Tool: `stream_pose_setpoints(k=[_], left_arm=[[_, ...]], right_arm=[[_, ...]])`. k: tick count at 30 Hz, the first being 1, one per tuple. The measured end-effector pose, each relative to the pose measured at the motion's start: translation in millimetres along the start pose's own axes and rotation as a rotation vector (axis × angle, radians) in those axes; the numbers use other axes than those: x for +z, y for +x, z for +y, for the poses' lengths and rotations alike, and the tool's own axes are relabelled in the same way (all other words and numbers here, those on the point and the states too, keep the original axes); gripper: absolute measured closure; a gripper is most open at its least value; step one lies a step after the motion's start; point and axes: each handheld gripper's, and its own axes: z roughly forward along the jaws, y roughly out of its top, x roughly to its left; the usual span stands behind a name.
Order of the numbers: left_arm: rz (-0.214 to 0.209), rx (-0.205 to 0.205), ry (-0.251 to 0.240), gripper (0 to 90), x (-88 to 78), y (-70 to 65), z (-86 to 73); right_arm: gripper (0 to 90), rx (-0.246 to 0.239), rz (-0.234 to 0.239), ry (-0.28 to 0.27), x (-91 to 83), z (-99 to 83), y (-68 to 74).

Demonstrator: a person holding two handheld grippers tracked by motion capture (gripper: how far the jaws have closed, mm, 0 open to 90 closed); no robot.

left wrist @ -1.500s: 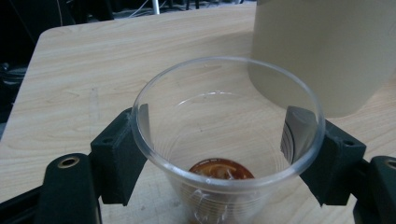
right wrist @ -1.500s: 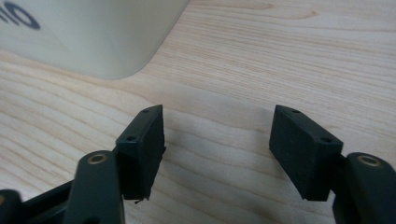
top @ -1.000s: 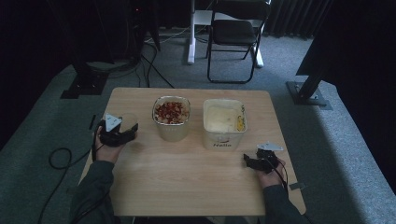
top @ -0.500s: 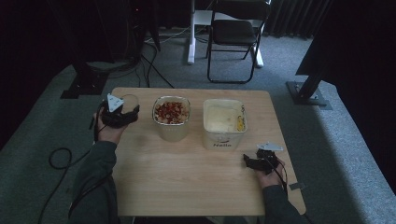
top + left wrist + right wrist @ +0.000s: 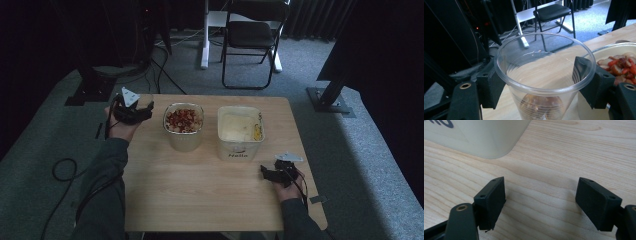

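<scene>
Left hand-held gripper has its jaws clamped on either side of a clear ribbed plastic cup, just under the rim, at the far left corner of the light wooden table, right beside the round tub of chopped red fruit. Thin plastic like that looks easy to crush or squirt loose if the squeeze tightens, and a tilt toward the tub could knock its rim. The right hand-held gripper sits low over bare wood with jaws spread wide and nothing between them, near the square cream tub with printed lettering. The left gripper view reveals the cup and something brownish at its bottom, which the high view barely hints at; the high view alone lays out both tubs and both hands together.
</scene>
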Motion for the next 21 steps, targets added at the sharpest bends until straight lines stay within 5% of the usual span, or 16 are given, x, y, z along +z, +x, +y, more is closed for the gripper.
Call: stream_pose_setpoints(k=[8,10,11,21], left_arm=[[0.022,0.127,-0.016,28.5,2.5,-16.8,25.2],[0.022,0.127,-0.016,28.5,2.5,-16.8,25.2],[0.055,0.210,-0.011,28.5,3.3,-24.2,32.4],[0.155,0.486,0.048,30.5,7.5,-47.2,44.7]], right_arm=[[23.5,0.000,0.000,0.000,0.0,0.0,0.0],[23.5,0.000,0.000,0.000,0.0,0.0,0.0],[23.5,0.000,0.000,0.000,0.0,0.0,0.0],[23.5,0.000,0.000,0.000,0.0,0.0,0.1]])
